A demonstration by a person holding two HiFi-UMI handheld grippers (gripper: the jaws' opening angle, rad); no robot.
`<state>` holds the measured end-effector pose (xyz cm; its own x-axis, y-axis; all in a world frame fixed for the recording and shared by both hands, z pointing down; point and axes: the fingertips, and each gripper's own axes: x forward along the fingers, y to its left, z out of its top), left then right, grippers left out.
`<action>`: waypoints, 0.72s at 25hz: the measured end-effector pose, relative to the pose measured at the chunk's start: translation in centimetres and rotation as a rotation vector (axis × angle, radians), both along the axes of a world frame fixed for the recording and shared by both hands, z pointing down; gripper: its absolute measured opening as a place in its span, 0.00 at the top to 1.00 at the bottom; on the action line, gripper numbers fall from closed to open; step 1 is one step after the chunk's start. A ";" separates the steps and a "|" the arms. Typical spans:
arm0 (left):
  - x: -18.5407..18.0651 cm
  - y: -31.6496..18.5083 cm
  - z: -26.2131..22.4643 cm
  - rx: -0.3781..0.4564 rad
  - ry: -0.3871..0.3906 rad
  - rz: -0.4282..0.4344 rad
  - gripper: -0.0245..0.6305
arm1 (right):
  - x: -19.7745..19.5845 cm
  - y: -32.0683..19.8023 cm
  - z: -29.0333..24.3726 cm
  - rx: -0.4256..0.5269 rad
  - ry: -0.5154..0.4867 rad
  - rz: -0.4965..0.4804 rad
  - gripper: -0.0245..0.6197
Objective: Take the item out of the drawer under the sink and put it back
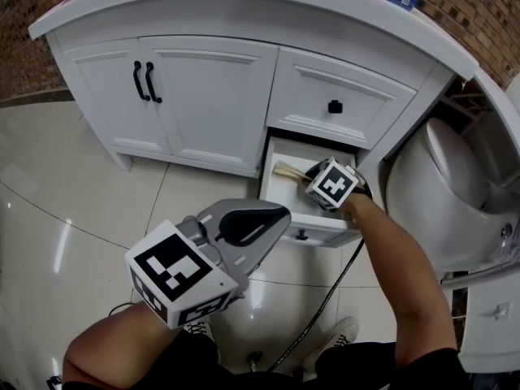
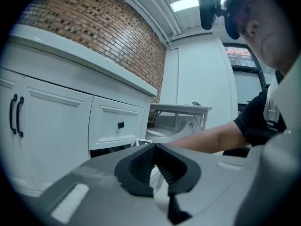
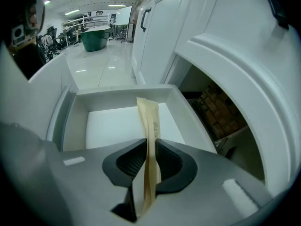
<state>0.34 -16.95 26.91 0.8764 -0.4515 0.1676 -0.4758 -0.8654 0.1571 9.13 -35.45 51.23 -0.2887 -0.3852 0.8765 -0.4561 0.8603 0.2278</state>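
Right gripper, head view: right gripper (image 1: 323,188) reaches down into the open drawer (image 1: 312,228) under the white vanity (image 1: 203,96); its marker cube hides the jaws from here.
Sleeve, head view: a long tan paper sleeve (image 1: 286,171) lies inside the drawer; it runs from the drawer's left side across to the right gripper.
Left gripper, head view: left gripper (image 1: 275,218) hangs in front of the drawer and outside it, well apart from the sleeve (the farther hand by a wide margin).
Left gripper view: left gripper (image 2: 154,148) has its pads met at the tips with nothing between them; the vanity front and the person's forearm (image 2: 207,138) show beyond; the sleeve is not seen here.
Jaws, right gripper view: right gripper (image 3: 149,144) is clamped on the sleeve (image 3: 149,119); both pads press its flat faces, gripping it near its near end.
Axis, right gripper view: the sleeve's length runs straight on from the jaws toward the drawer's (image 3: 122,92) back wall, in line with the way the gripper points; whether its far end rests on the drawer floor I cannot tell.
Coming move, judged: with the grip made, the lift falls to the right hand; since the sleeve points at the back wall, drawing it up and back toward the person should bring it over the front rim without snagging.
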 end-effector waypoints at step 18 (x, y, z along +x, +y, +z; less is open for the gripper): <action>0.3 2.2 -0.1 0.027 -0.010 0.033 0.95 | -0.8 5.3 -16.3 0.289 -0.333 0.055 0.86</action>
<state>0.69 -14.77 26.80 0.8891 -0.4271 0.1648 -0.4487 -0.8843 0.1289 8.33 -30.18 34.97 -0.5094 -0.6233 0.5933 -0.5887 0.7553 0.2879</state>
